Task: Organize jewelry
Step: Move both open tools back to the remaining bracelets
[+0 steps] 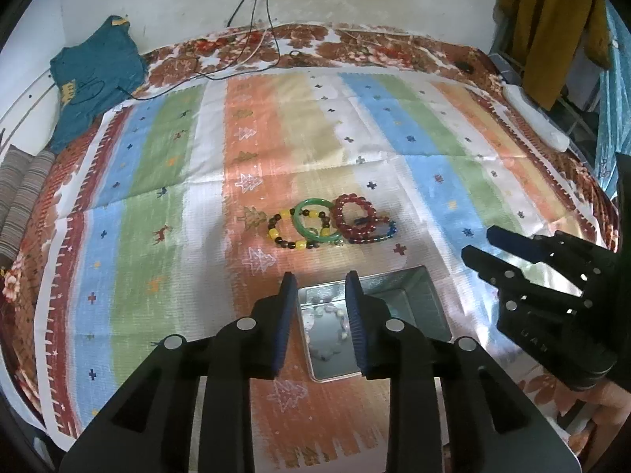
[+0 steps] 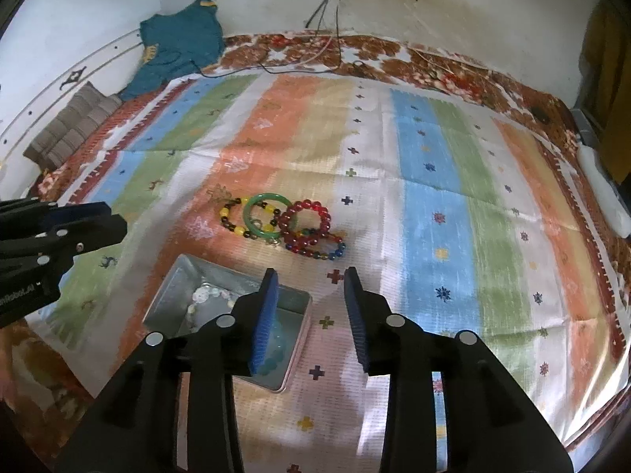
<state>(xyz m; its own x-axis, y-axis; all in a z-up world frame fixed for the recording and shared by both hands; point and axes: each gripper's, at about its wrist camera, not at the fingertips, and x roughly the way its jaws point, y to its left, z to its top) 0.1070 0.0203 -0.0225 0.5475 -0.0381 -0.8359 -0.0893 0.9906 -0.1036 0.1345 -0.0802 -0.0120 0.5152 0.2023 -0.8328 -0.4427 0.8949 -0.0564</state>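
Note:
A silver metal tin (image 1: pixel 430 307) (image 2: pixel 173 291) lies open on the striped cloth with a pale bead bracelet (image 1: pixel 331 327) (image 2: pixel 205 295) inside. Beyond it lies a cluster of bracelets: a yellow-and-brown bead bracelet (image 1: pixel 284 232) (image 2: pixel 232 220), a green bangle (image 1: pixel 315 220) (image 2: pixel 266 216), red bead bracelets (image 1: pixel 357 216) (image 2: pixel 305 224) and a blue bead bracelet (image 1: pixel 388 230) (image 2: pixel 335 252). My left gripper (image 1: pixel 321 283) is open and empty above the tin. My right gripper (image 2: pixel 311 276) is open and empty just right of the tin; it also shows in the left wrist view (image 1: pixel 477 244).
A striped cloth (image 1: pixel 157 197) covers a bed with a floral blanket (image 1: pixel 355 39). A teal garment (image 1: pixel 94 75) and grey striped pillows (image 1: pixel 19 189) lie at the far left. Cables (image 1: pixel 256 19) hang down the wall. A mustard garment (image 1: pixel 552 19) hangs at the right.

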